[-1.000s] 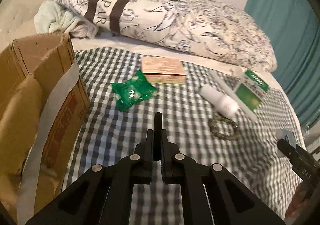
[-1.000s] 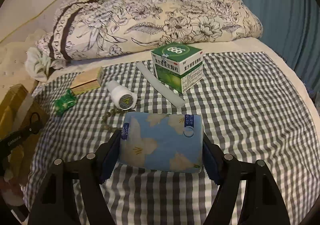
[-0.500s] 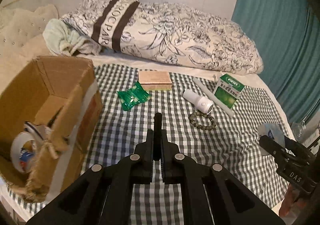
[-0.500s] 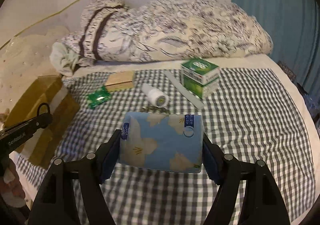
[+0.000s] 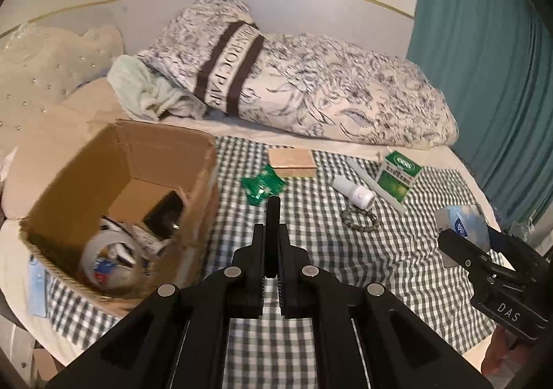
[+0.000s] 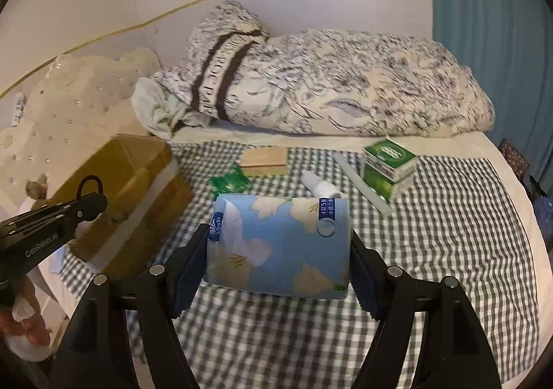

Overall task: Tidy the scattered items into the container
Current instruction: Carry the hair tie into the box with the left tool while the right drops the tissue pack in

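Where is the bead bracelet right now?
In the left wrist view, the bead bracelet lies on the checked cloth, right of centre, just in front of the white bottle.

A home bedroom: bed (image 5: 345,250), floral pillow (image 5: 311,84), teal curtain (image 5: 484,60).

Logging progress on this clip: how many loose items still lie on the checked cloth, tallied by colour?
Green: 2, sachet and medicine box
White: 2, bottle and stick
Tan: 1, flat box
Dark: 1, bead bracelet
Total: 6

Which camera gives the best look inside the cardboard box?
The left wrist view: it looks down into the open cardboard box, showing a tape roll inside. The right wrist view shows only the box's outside.
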Demonstrator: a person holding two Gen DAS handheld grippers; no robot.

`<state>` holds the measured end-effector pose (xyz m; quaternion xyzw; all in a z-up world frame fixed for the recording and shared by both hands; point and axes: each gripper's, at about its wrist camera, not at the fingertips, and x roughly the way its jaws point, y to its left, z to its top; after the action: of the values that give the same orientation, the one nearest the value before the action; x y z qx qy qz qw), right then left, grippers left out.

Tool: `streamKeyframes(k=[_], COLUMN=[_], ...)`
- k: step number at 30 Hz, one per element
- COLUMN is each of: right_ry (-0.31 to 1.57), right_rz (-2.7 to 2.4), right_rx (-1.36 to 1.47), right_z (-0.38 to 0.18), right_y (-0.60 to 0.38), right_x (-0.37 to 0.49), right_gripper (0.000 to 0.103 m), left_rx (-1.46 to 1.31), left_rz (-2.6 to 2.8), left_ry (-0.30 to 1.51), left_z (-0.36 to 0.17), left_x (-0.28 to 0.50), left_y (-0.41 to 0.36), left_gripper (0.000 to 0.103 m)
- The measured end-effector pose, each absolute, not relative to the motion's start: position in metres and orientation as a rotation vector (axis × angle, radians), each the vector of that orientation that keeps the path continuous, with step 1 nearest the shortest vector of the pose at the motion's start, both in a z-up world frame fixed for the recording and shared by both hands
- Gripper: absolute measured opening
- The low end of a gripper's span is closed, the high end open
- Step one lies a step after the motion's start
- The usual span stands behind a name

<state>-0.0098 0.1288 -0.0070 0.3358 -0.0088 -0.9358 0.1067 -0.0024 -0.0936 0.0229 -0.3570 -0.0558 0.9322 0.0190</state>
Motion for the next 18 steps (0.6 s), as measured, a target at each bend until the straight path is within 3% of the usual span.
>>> streamKeyframes(k=[8, 18], right_ry=[0.025, 0.071], right_rz=[-2.677, -2.514], right_rx=[0.932, 0.911], right_z=[0.009, 0.007], right_y=[0.072, -0.019], right_x=[-0.007, -0.028], right_gripper=[0.073, 0.073], left_rx=[-1.106, -1.187], left_rz=[2.973, 3.038], left_ry=[-0.219, -0.339], left_z=[0.037, 0.017], left_x=[0.011, 0.006], left_y=[-0.144, -0.215], left_gripper=[0.006, 0.006])
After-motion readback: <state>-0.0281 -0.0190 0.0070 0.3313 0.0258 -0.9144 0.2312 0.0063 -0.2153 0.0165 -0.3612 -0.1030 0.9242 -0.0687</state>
